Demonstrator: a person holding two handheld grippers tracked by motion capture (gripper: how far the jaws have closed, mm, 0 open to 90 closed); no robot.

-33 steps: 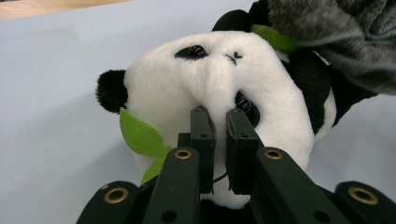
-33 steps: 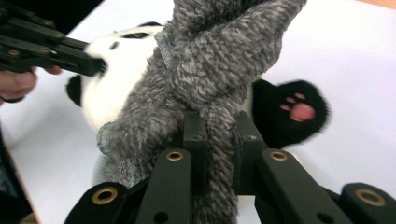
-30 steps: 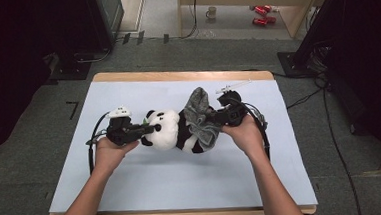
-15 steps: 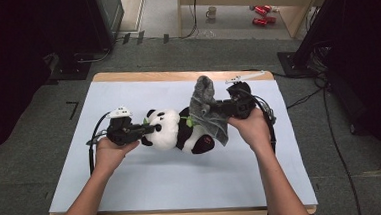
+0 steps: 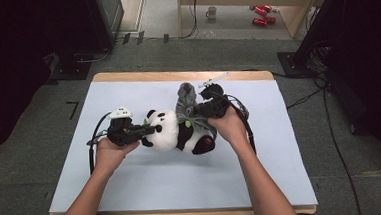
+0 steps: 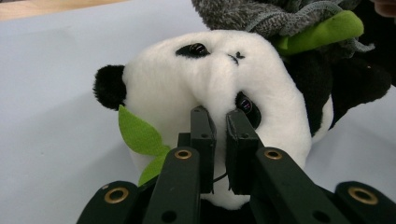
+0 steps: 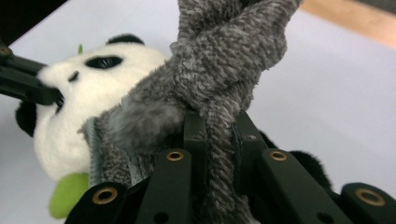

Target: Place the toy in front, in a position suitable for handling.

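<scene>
The right gripper [image 5: 202, 113] has drawn back toward the toy's middle since a moment ago, and the grey fuzzy knitted cloth [image 5: 187, 101] that stood high and spread out then now hangs closer over the panda. At the left, the left gripper [image 5: 147, 130] lies level on the pale blue table mat [image 5: 148, 180], its jaws pinched on the face of the black-and-white plush panda [image 5: 172, 133], which lies on its side in the middle of the mat. The left gripper view gives what the high view cannot: the two jaws nipping a fold of white plush just beside one dark eye, with a green felt leaf [image 6: 140, 140] below the ear. Further right, the right gripper view shows its jaws clamped on a twisted strand of the grey cloth.
</scene>
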